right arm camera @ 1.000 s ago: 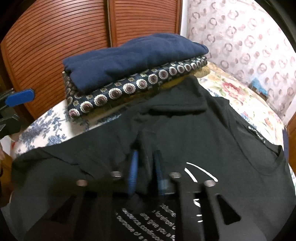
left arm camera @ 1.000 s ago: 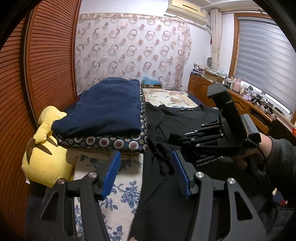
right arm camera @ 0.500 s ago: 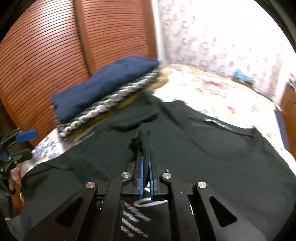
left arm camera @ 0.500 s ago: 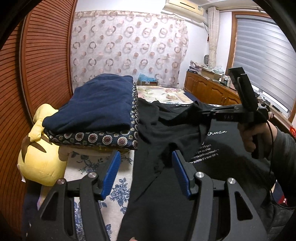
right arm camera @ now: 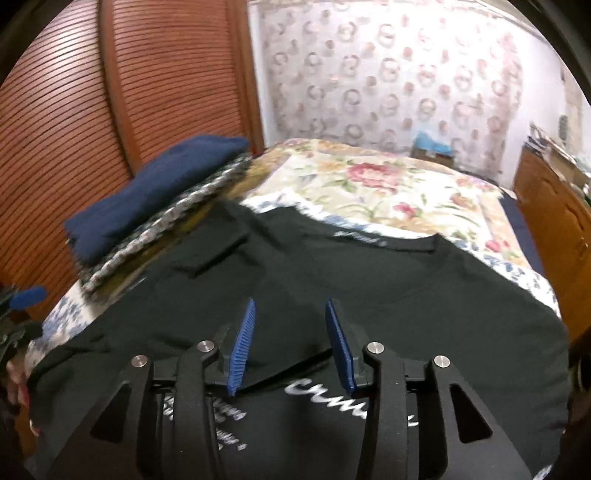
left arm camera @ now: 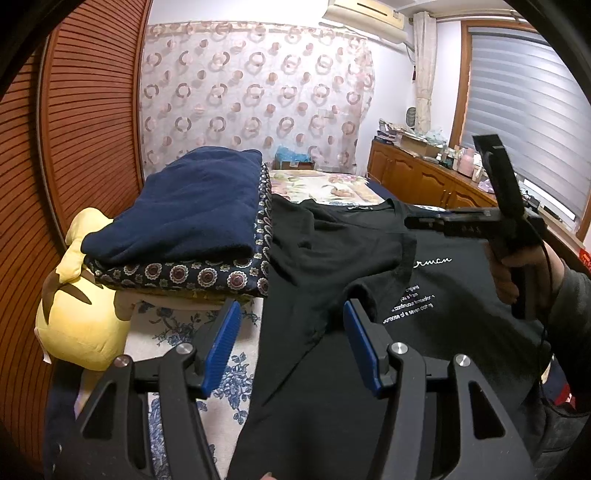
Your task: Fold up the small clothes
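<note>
right tongs [right arm camera: 290, 341] opening, above black T-shirt [right arm camera: 424, 310]

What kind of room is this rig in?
Most likely a home bedroom: a bed with a floral bedspread, a yellow plush toy beside folded clothes, and a wall-mounted air conditioner.

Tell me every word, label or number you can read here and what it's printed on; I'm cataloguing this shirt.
"rmcn" as the cursive letters seem to read, white, on the black T-shirt chest; the start is hidden under the folded sleeve.
"purpose of a seven" can partly be read in the small white print below it; the rest is too small to trust.
Neck label on the collar: too small and blurred.
No other readable text.
</note>
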